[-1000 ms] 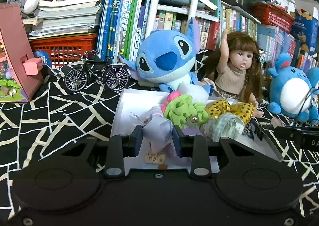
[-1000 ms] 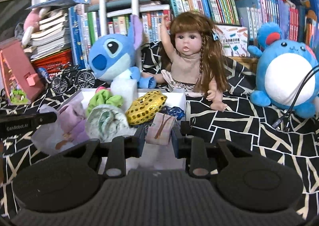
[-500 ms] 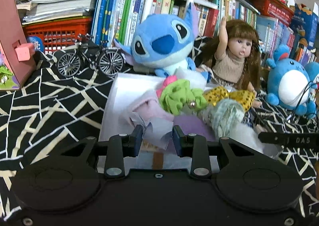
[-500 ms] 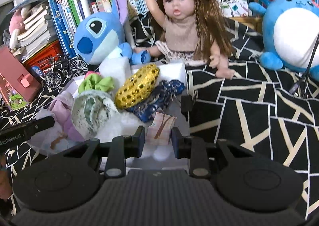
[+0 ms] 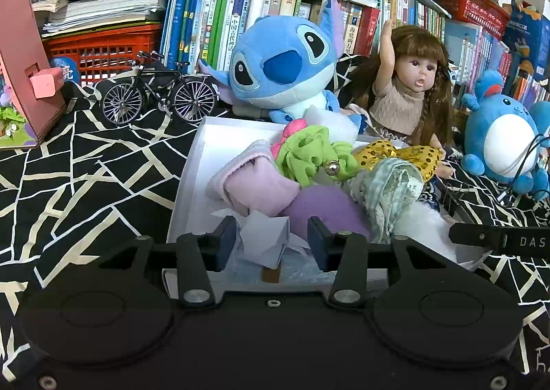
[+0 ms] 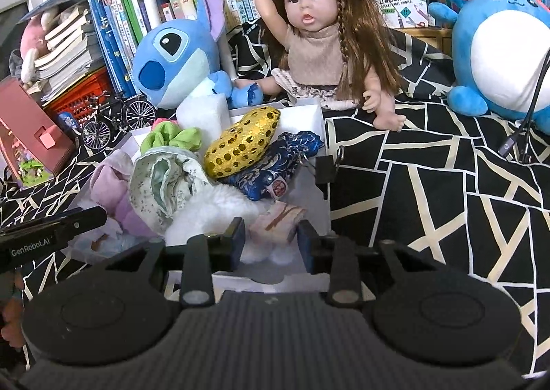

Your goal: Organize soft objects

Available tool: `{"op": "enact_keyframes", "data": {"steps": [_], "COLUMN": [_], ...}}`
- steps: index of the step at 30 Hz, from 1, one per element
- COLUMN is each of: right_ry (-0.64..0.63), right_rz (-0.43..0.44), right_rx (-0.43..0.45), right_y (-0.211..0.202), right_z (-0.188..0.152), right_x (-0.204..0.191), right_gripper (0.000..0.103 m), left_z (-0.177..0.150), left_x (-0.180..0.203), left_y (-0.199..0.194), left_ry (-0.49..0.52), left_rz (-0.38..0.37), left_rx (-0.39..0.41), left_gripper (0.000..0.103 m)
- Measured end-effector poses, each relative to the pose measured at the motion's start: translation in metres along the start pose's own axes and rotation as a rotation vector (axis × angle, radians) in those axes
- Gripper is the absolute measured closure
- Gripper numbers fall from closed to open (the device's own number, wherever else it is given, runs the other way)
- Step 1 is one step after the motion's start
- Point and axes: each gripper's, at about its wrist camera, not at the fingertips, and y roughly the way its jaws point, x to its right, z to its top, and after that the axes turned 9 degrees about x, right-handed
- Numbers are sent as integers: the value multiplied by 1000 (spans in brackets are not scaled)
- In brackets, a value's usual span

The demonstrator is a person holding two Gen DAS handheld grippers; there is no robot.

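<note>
My left gripper [image 5: 271, 240] tilted down over the white box's [image 5: 192, 183] near edge, jaws just opening, apart around a white crumpled bag [image 5: 263, 240]. My right gripper [image 6: 270, 240] likewise, jaws just parted, pink pouch [image 6: 278, 221] loose between. Black-and-white patterned cloth [image 5: 79, 163] beneath, bookshelves [image 5: 220, 11] far.

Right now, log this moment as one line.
left gripper: just opened, clear bag released | right gripper: just opened, pink pouch released | both in white box
</note>
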Motion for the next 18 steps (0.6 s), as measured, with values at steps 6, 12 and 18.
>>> {"op": "enact_keyframes", "data": {"steps": [6, 12, 18], "right_ry": [-28, -78, -106], "right_rz": [-13, -13, 2], "right_rx": [49, 138, 190], "right_y": [-14, -37, -56], "right_z": [-1, -4, -11], "right_x": [-9, -25, -41], "right_gripper": [37, 26, 19], "left_z": [1, 1, -4], "left_x": [4, 10, 15], "left_y": [-15, -33, -56], "left_ry": [10, 23, 26], "left_rz": [16, 10, 2], "left_rx": [21, 30, 63], "left_gripper": [29, 24, 20]}}
